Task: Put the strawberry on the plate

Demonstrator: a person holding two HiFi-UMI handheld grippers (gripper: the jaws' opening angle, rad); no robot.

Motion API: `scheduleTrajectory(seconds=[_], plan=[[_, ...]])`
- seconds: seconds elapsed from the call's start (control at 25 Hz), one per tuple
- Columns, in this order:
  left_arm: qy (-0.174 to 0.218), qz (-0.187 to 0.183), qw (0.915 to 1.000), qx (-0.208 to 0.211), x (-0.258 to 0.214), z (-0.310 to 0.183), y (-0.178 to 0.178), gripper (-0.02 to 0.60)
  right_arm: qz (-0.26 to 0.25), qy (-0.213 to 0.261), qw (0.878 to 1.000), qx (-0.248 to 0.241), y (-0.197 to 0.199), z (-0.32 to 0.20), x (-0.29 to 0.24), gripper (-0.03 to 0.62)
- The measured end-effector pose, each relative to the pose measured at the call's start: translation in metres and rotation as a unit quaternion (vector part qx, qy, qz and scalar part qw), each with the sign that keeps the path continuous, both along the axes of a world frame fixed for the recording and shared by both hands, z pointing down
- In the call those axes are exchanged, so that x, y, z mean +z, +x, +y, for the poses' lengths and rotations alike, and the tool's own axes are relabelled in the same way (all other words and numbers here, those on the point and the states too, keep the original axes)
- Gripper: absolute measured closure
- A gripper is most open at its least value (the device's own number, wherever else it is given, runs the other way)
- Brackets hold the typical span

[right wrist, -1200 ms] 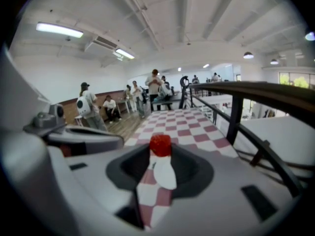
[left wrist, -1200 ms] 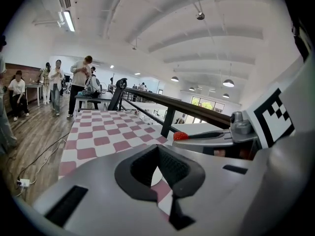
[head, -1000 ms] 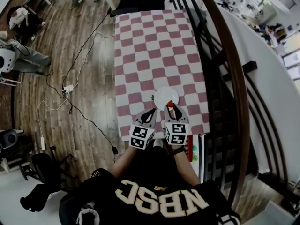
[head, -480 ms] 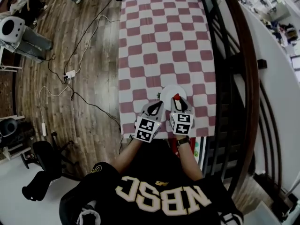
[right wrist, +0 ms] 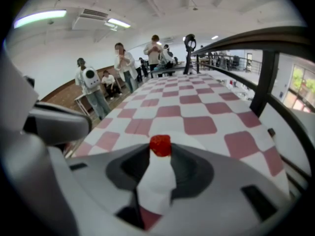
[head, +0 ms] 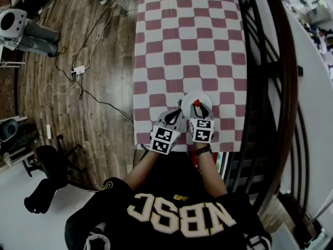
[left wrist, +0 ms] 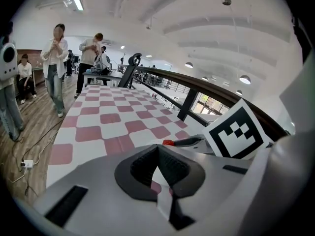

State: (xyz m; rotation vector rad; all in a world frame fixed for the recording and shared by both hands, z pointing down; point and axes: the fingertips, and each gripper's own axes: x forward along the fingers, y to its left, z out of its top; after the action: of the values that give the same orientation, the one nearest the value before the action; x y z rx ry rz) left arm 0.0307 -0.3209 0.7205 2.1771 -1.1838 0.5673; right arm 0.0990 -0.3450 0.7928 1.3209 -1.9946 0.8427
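So the strawberry (right wrist: 160,145) isn't down yet, but it's close. The right gripper (head: 196,107) has it pinched right at the tips of its jaws. From above, the berry sits over the middle of the white plate (head: 207,95). I can't tell whether it's hanging just above the plate or already touching it. The view along the right gripper shows the white of the plate just past the berry, so I'd guess there's not much of a gap.

The left gripper (head: 174,116) is parked just beside the plate, on the person's own left of it. Its jaws are closed with nothing in them, so it's basically along for the ride.

The plate itself is at the near end of the red-and-white checkered desk (head: 187,46), close to the person, with nothing else on it that I can see.

My read is that the pickup and carry are done. What's left is lowering the berry if needed, opening the right jaws so it drops on the plate, and pulling the gripper back. The only thing I'd worry about is it rolling when it's let go.
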Motion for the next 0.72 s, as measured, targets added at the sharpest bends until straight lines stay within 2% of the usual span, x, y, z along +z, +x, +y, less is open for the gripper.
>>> scheduleTrajectory(seconds=[0.36, 0.52, 0.72], plan=[[-0.014, -0.003, 0.9998, -0.011, 0.01, -0.003, 0.0, 0.572, 0.012, -0.041, 0.999, -0.024, -0.005, 0.007, 0.029, 0.457], [-0.002, -0.024, 0.9996, -0.016, 0.009, -0.005, -0.004, 0.572, 0.02, -0.046, 0.998, -0.032, -0.006, 0.008, 0.035, 0.457], [0.008, -0.033, 0.9989, -0.031, 0.006, -0.01, -0.008, 0.572, 0.014, -0.052, 0.998, -0.029, -0.008, 0.009, 0.036, 0.457]])
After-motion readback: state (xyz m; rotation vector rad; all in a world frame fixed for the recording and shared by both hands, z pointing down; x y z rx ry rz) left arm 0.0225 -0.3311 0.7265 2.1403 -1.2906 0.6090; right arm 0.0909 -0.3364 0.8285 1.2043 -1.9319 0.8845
